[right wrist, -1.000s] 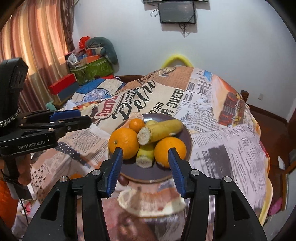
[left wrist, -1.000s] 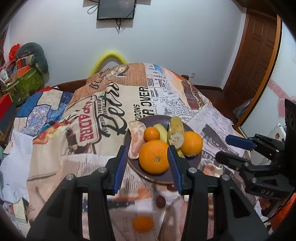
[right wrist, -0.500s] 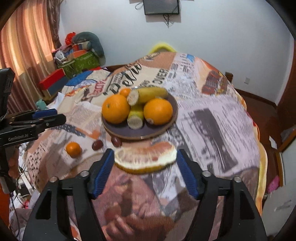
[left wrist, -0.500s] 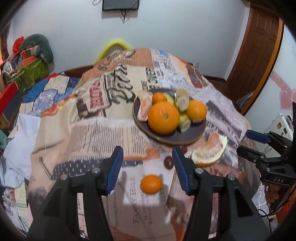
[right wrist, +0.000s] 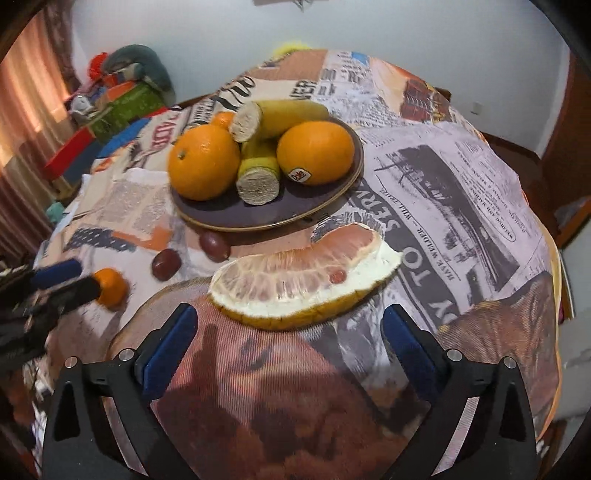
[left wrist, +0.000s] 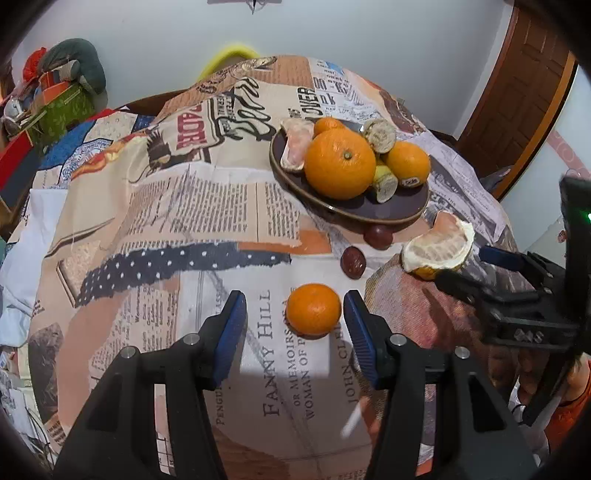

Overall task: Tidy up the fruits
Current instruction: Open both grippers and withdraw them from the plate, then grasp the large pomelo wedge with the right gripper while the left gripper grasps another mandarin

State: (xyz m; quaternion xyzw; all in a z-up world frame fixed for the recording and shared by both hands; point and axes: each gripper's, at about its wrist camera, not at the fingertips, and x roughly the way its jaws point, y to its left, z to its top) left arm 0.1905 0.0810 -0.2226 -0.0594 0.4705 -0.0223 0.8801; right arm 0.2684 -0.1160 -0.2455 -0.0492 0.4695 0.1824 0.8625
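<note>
Left tongs (left wrist: 293, 317) stand apart around the small mandarin (left wrist: 313, 309) (untouched, nearer the right pad). Right tongs (right wrist: 290, 341) gape wide, the pomelo wedge (right wrist: 304, 275) just ahead.

In the right wrist view the left hand-held gripper (right wrist: 61, 282) is blurred at nine o'clock, its body cut by the frame edge, and its near finger (right wrist: 74, 291) covers part of the small mandarin (right wrist: 110, 288). On the plate (right wrist: 258, 218), another small orange (right wrist: 223, 119) shows only a sliver behind the big orange (right wrist: 203, 166). In the left wrist view the right hand-held gripper (left wrist: 476, 266) is cropped at three o'clock and hides the lower edge of the pomelo slice (left wrist: 437, 251); a screen (left wrist: 255, 2) at twelve o'clock is cut off.
</note>
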